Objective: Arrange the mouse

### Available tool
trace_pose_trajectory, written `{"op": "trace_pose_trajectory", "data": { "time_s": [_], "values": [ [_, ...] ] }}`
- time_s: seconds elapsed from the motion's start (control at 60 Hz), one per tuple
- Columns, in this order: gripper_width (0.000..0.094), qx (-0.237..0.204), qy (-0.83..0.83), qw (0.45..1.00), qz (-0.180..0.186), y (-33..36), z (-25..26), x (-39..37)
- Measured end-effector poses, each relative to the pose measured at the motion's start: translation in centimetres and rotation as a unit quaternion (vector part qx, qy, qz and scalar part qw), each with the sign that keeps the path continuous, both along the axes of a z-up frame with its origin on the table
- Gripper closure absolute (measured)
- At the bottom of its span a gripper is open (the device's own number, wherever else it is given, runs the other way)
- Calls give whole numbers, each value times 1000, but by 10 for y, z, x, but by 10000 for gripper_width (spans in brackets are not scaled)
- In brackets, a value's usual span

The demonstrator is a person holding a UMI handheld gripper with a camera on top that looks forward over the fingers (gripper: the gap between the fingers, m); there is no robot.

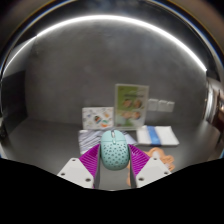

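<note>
Mouse (114,150): pale mint shell, speckled or perforated, sits between the two fingers of the gripper (115,166), nose pointing away from the camera. The purple pads (90,157) flank it on both sides and appear to press against its flanks with no visible gap, so I read the claw as clenched on the mouse; whether the mouse is lifted clear of the table (50,135) or resting on it cannot be told, since its underside is hidden by the fingers. Gripping across the narrow width makes sense: the flat sides give the pads purchase, and the long axis stays aligned with the gripper so orientation can be steered while placing. Just beyond the mouse, on the grey table, lie flat printed items: a booklet (97,116) with small pictures to one side, an upright card (131,103) with green print standing behind, and a white-and-blue sheet (159,134) on the other side. An orange-toned thing (160,156) shows beside the right finger; too small to identify. Judgement: the arranging step is in hand, mouse captured, final spot not yet evident. Risk: the smooth curved shell could slip forward out of the pads if the squeeze eases.
</note>
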State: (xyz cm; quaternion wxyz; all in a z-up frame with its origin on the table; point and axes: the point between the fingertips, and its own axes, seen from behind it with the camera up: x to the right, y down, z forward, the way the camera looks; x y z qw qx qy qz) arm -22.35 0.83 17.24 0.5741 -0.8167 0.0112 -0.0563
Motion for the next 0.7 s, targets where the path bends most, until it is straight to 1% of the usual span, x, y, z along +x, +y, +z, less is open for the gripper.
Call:
{"op": "trace_pose_trajectory", "data": {
  "time_s": [0.083, 0.15, 0.2, 0.3, 0.317, 0.383, 0.517, 0.583, 0.7],
  "values": [
    [517, 16, -51, 998, -43, 1, 14, 67],
    [518, 7, -68, 996, -64, 7, -2, 119],
    [518, -14, -45, 997, -57, 15, -30, 142],
    [517, -77, 27, 996, -33, 31, -100, 166],
    [517, -80, 30, 996, -31, 33, -114, 167],
    [517, -110, 32, 993, -24, 39, -138, 186],
    [511, -127, 49, 991, -13, 48, -165, 196],
    [510, -144, 63, 988, -11, 46, -178, 196],
    [446, -145, 50, 988, -8, 46, -184, 197]
  ]
}}
